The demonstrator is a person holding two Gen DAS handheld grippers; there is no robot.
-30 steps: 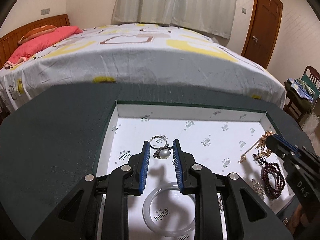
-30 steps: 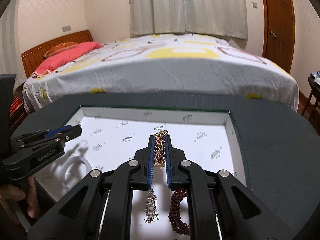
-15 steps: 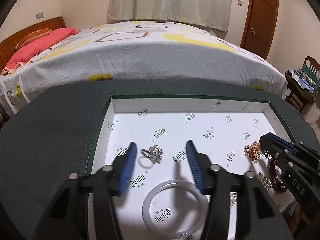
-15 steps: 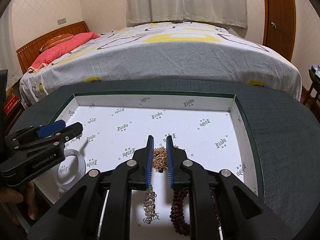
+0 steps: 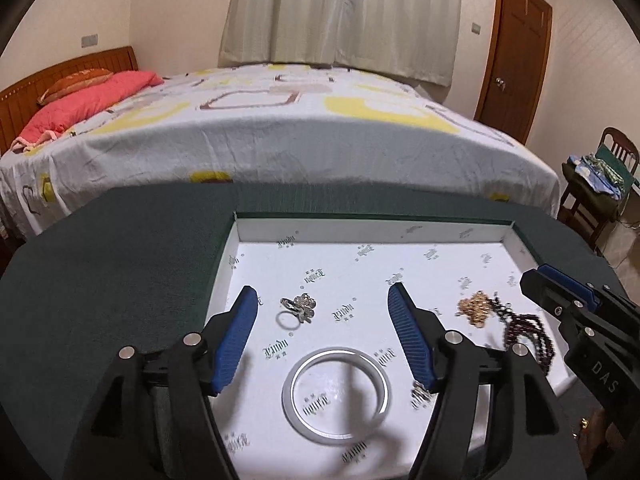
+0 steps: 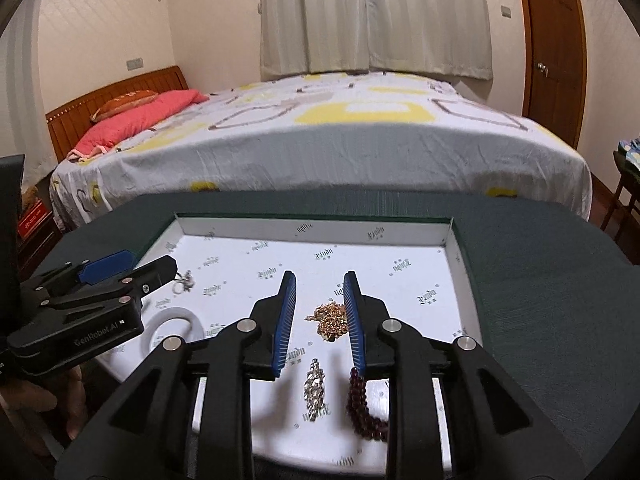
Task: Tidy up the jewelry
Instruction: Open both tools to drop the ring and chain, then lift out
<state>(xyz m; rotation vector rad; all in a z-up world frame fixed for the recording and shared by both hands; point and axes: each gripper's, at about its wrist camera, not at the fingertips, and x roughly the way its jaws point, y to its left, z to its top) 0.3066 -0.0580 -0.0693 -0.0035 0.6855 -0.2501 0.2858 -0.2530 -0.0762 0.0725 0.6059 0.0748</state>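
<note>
A white-lined shallow tray (image 5: pixel 360 227) (image 6: pixel 312 227) lies on the dark green table. My left gripper (image 5: pixel 322 300) (image 6: pixel 154 266) hangs over it, its jaws wide and still opening; a silver ring (image 5: pixel 298 307) (image 6: pixel 182 282) lies loose on the tray between them, and a white bangle (image 5: pixel 338 390) (image 6: pixel 172 320) lies nearer. My right gripper (image 6: pixel 320 280) (image 5: pixel 538 276) is opening a little. A gold chain (image 6: pixel 330 320) (image 5: pixel 476 308) rests on the tray between its jaws, not lifted. A silver bracelet (image 6: pixel 314 386) and a dark red bead bracelet (image 6: pixel 362 404) (image 5: pixel 528 332) lie just behind.
The green table top (image 5: pixel 120 280) surrounds the tray. A bed (image 5: pixel 280 132) with a patterned sheet stands right beyond the table's far edge. A wooden chair (image 5: pixel 600 184) piled with clothes stands at the right, near a brown door (image 5: pixel 512 60).
My left gripper has opened wide and let go of the ring, which now lies on the tray. My right gripper has parted off the gold chain. Both have drawn back and up.
</note>
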